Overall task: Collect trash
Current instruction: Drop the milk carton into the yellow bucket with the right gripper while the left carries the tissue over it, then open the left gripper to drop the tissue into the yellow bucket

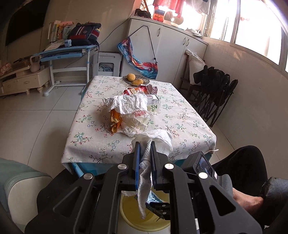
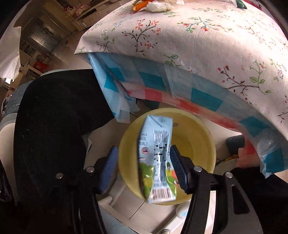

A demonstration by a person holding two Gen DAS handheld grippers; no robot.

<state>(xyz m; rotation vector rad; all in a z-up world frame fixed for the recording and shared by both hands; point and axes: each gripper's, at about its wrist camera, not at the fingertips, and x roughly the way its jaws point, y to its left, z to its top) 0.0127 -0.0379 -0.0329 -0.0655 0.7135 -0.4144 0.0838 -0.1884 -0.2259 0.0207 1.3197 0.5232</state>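
Dropping milk carton [image 2: 157, 162] from spread right hand-held gripper [image 2: 142, 169] above yellow bin [image 2: 198, 133]. Left hand-held gripper [image 1: 145, 153] clamped on paper towel [image 1: 145, 172] over bin. Next, probably releasing towel.

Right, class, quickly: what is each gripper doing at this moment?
Left gripper: shut on a white paper towel.
Right gripper: open, milk carton loose between its fingers, above the yellow bin.

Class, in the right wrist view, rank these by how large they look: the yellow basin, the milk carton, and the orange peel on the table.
1. Yellow basin
2. Milk carton, though it hangs nearer the camera, which inflates it
3. Orange peel, small and far away at the frame's top edge
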